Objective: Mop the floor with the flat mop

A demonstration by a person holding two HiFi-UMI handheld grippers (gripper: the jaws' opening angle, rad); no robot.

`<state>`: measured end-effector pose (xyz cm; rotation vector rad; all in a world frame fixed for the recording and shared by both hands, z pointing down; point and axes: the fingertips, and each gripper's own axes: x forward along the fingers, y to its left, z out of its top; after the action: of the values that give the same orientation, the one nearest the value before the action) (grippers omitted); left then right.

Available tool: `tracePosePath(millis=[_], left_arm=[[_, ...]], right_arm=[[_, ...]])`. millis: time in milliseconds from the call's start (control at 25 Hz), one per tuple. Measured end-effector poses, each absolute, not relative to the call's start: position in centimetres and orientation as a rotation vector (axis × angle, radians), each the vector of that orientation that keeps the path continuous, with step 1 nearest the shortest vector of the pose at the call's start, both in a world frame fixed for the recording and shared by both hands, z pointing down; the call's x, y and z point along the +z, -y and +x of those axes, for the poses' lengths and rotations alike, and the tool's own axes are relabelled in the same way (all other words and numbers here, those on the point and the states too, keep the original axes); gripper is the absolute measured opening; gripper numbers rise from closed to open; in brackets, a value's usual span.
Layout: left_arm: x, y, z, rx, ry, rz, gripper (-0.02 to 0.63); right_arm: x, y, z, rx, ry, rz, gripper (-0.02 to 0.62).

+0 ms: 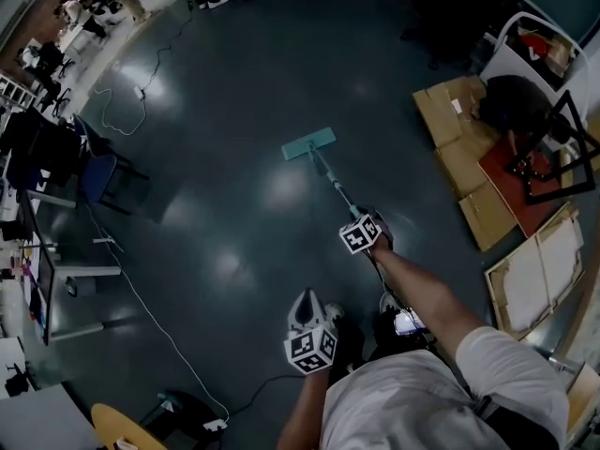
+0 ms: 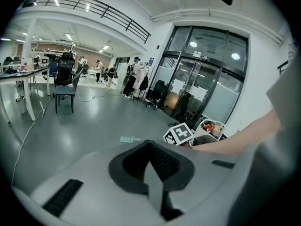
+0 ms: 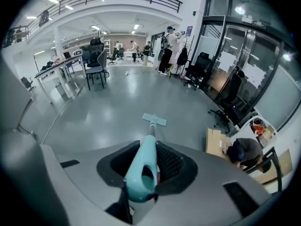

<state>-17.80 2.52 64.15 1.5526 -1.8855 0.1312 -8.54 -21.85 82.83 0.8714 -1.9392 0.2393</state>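
nearest, the left gripper (image 1: 307,319) hangs idle, fingers pressed together on nothing. just ahead, the right gripper (image 1: 364,231) clenches the teal mop handle (image 3: 142,167) — slanted so the flat mop head (image 1: 308,143) lies flush on the floor (image 1: 234,204) farther out.

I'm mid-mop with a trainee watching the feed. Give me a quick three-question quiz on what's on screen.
1. True or false: the left gripper grips the mop handle.
2. The mop head is: A) flat on the floor; B) lifted in the air; C) propped on a chair.
3. Fill in: the flattened cardboard lies on the person's ____ side.
Key: 1 false, the right gripper holds it; 2 A; 3 right.
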Motion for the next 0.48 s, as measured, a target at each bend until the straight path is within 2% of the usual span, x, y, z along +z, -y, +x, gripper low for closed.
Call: tracePosePath(millis=[240, 480], left_arm=[[64.3, -2.9, -17.0, 0.127, 1.878, 1.558, 0.005], [63.3, -3.2, -15.2, 0.108, 1.849, 1.619, 0.005]], right_arm=[[81.0, 19.9, -6.0, 0.266, 1.96, 0.857, 0.112], [75.4, 13.9, -2.4, 0.313, 2.031, 0.834, 0.112]])
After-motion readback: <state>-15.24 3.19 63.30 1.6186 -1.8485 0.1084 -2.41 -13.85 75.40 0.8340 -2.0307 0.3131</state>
